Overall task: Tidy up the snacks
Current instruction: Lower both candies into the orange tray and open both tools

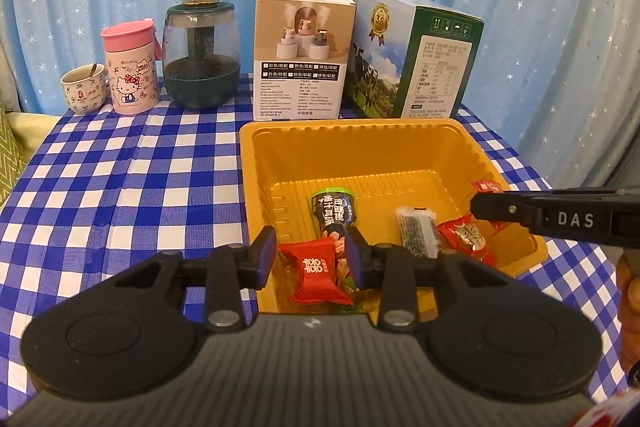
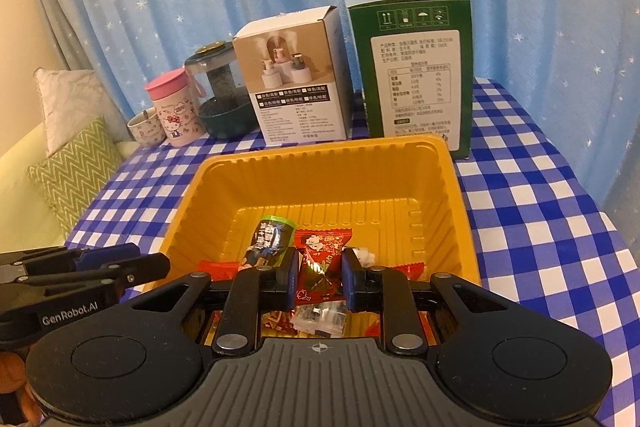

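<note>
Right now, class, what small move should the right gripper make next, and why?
Probably open: the right gripper is shut on a red packet low inside the yellow tray, where other snacks already lie, so releasing should drop it in.

We see a yellow tray (image 1: 360,147) holding red candy packets (image 1: 314,277), a dark-green pouch (image 1: 334,207) and a seaweed bar (image 1: 416,231).
</note>
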Motion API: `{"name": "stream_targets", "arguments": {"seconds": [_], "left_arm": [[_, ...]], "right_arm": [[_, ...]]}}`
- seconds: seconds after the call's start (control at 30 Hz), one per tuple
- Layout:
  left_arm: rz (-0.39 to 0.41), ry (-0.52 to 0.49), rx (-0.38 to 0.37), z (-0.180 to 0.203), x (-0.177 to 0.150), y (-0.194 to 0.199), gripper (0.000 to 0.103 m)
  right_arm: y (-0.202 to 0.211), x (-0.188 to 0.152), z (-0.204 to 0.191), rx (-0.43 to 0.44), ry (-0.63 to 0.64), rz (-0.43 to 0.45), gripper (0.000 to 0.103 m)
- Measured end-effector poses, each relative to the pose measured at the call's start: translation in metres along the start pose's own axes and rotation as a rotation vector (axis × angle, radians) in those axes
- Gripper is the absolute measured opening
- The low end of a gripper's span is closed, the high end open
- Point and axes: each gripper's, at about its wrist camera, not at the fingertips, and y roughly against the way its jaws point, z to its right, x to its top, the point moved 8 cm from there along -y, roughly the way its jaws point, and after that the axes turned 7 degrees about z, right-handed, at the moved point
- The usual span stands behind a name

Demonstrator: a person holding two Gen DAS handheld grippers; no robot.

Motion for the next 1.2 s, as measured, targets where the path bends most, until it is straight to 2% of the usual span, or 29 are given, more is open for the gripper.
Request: {"name": "stream_targets", "arguments": {"seconds": [0.17,0.37,0.5,0.6,0.9,1.2], "left_arm": [[-0.003,-0.003,0.006,-0.002,-0.001,-0.002,0.035],[-0.013,-0.003,0.013,-0.007,-0.007,-0.004,0.045],[-0.015,-0.005,0.012,-0.007,-0.010,-0.001,0.048],[-0.013,-0.007,0.013,-0.006,-0.012,0.003,0.051],[-0.019,-0.003,0.025,0.005,-0.019,0.028,0.059],[-0.004,0.001,0.041,0.025,-0.032,0.080,0.069]], "right_arm": [[-0.007,0.002,-0.005,0.009,0.000,0.006,0.023],[-0.012,0.003,-0.012,0.067,-0.015,0.026,0.026],[-0.009,0.004,-0.006,0.047,-0.050,0.045,0.048],[-0.004,0.003,-0.001,0.031,-0.058,0.047,0.054],[0.018,0.000,0.000,0.005,-0.067,0.029,0.055],[0.070,-0.018,-0.005,-0.018,-0.064,0.024,0.055]]}}
